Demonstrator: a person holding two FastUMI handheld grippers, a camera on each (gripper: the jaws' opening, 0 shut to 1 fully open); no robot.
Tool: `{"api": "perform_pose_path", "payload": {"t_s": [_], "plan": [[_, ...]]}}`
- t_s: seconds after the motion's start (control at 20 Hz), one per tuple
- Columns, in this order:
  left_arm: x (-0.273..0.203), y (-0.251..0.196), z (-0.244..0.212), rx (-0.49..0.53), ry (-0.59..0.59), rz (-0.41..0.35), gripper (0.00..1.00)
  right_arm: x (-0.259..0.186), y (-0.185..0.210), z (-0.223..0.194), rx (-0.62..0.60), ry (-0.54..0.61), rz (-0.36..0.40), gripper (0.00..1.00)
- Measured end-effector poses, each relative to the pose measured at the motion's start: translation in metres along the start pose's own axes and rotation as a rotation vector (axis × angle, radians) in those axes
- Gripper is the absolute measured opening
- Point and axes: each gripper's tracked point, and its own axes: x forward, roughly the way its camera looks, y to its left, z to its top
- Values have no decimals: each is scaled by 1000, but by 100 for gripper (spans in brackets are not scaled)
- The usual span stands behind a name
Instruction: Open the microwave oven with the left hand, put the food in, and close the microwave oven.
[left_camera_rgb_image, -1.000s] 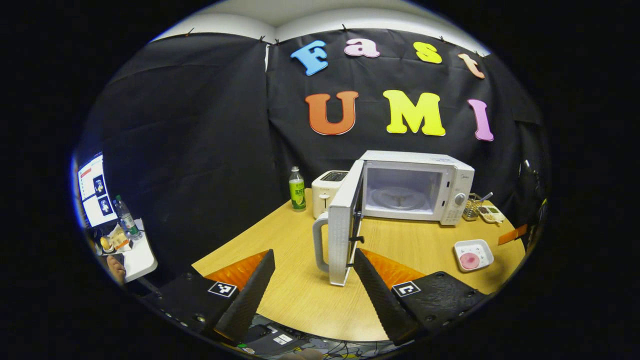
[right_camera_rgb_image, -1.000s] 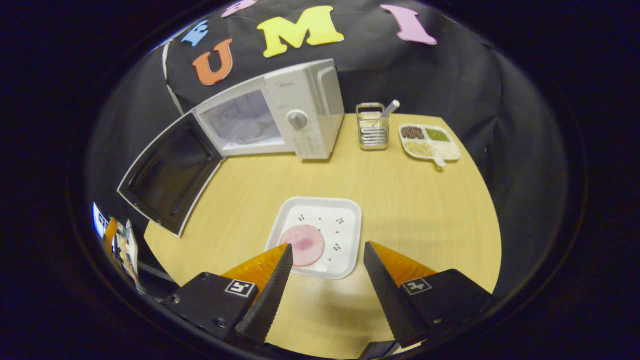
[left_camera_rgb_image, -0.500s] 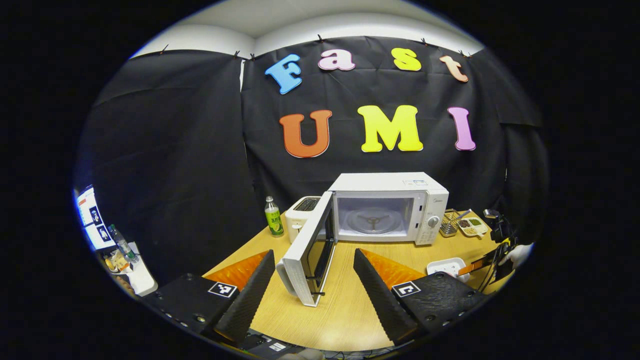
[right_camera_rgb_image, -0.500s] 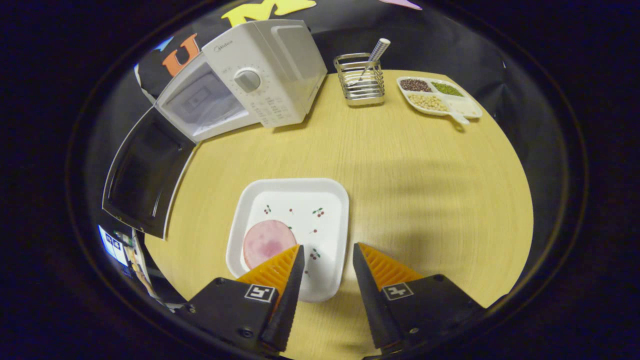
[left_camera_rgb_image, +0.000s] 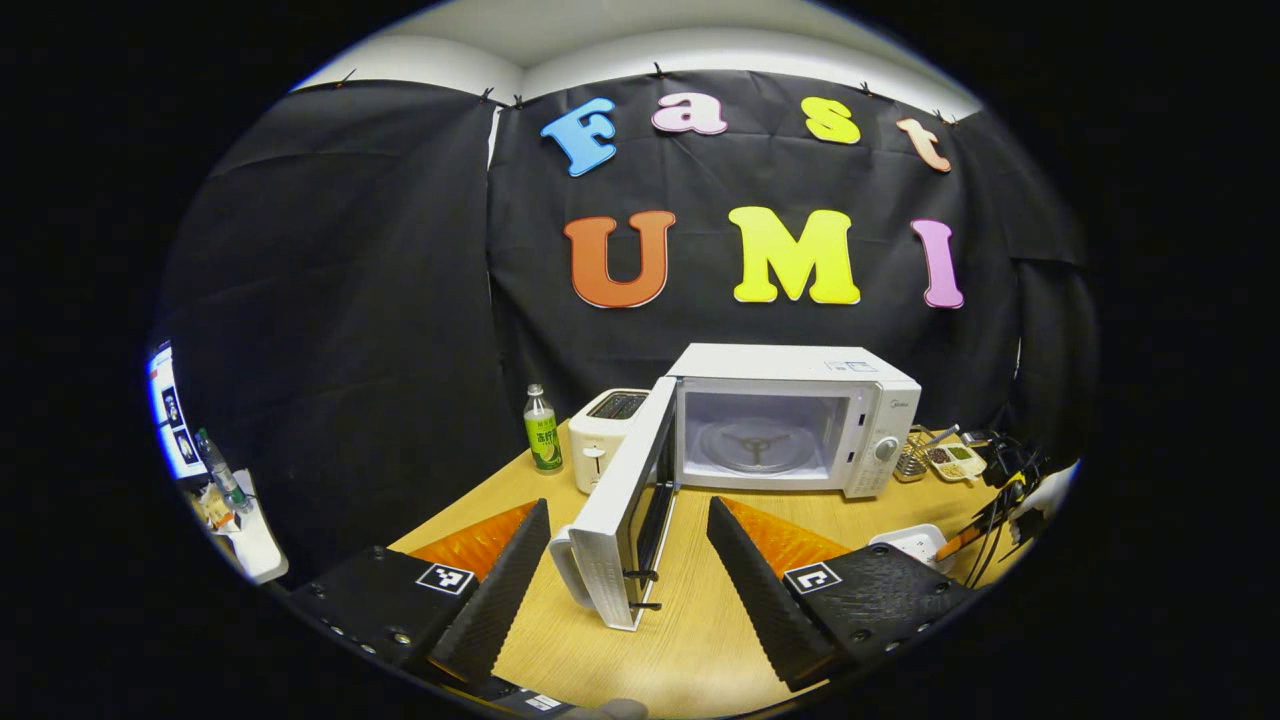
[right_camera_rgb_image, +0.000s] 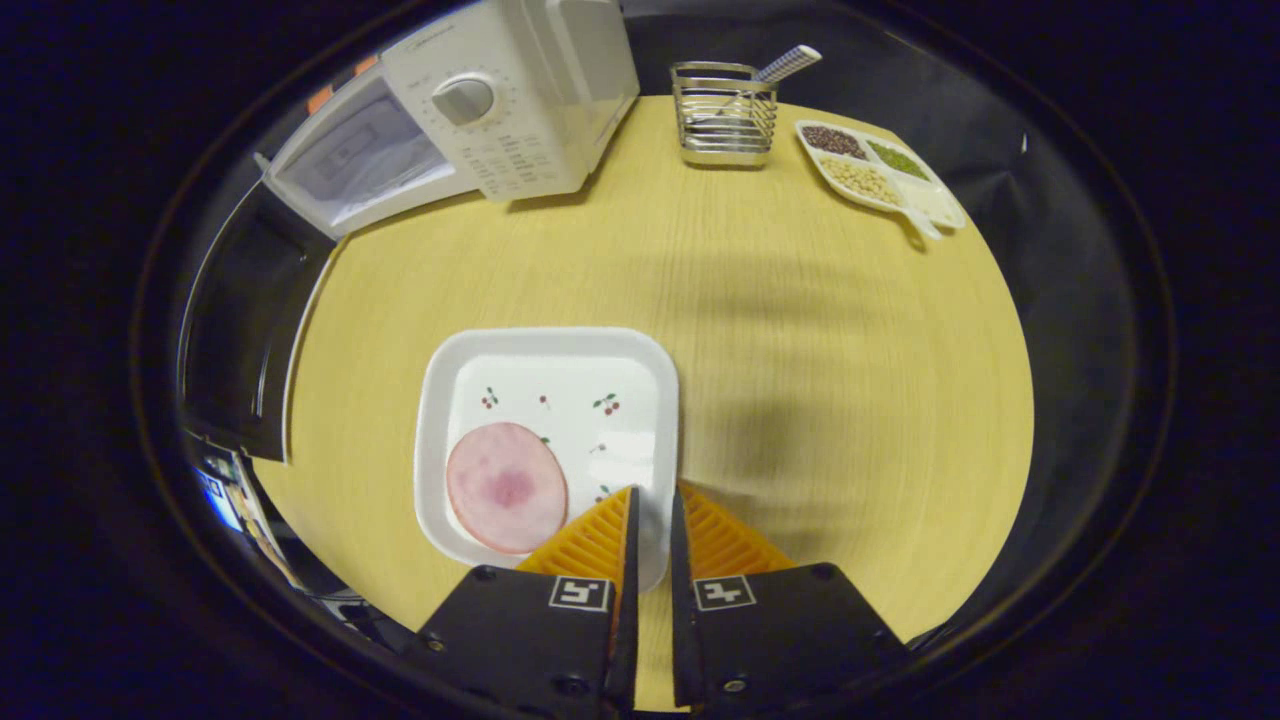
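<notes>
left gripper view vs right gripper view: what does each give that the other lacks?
Left gripper view alone: bottle, toaster, turntable inside the cavity, open left gripper.

Right gripper view alone: ham slice, and the right gripper closed on the plate rim.

Both: microwave with its door open, plate, rack, divided dish, table.

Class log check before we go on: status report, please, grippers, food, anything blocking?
Left gripper open, clear of microwave door, door open. Right gripper shut on plate rim, ham slice aboard. Table path to microwave looks clear.
</notes>
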Motion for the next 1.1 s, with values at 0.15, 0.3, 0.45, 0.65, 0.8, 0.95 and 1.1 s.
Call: {"api": "perform_pose_path", "payload": {"t_s": [0.15,0.3,0.45,0.65,0.8,0.95,1.1], "plan": [[8,19,-3,-16,6,7,97,-1,2,-3,62,5,47,4],[9,33,2,-14,2,-1,97,-2,23,-7,127,-9,136,4],[11,40,9,-2,-6,-23,97,-9,48,-10,207,-50,226,4],[22,38,22,15,-17,-70,96,-26,86,-4,330,-110,357,4],[32,32,26,38,-15,-103,96,-25,85,-2,374,-124,315,3],[35,27,38,62,-36,-130,97,-24,75,1,335,-130,249,4],[41,27,41,67,-45,-138,96,-33,75,10,257,-161,215,17]]}}
